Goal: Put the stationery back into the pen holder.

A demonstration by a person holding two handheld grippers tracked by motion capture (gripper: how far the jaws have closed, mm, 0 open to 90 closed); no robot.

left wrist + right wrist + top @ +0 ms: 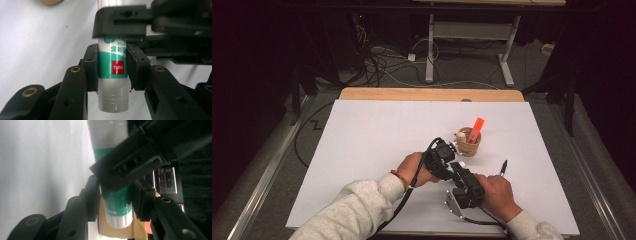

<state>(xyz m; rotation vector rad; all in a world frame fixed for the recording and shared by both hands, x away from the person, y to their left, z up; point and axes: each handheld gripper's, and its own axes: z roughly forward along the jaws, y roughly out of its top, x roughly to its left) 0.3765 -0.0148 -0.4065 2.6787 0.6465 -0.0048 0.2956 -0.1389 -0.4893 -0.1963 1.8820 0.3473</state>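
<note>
1. Though small, the glue stick [113,75] looks like a light, stiff plastic tube with a smooth, glossy label, so I judge it apt to slip or twist unless the pads bear squarely on its round body.
2. It is held up over the white surface [362,145], just in front of the cup [468,145] that holds an orange marker [477,128].
3. Its green-and-white middle is clamped by the left hand-held gripper [112,67], jaws closed tight on it; the ridged grey end sticks out toward that camera.
4. The far end, probably the cap, is the sensible place for the second hold.
5. There the right hand-held gripper [116,202] straddles the tube with narrowed jaws; whether its pads press yet I cannot tell.
6. Both hands meet low over the near middle of the surface, grippers angled inward, nose to nose.
7. A dark pen [503,167] lies apart, at right.
</note>
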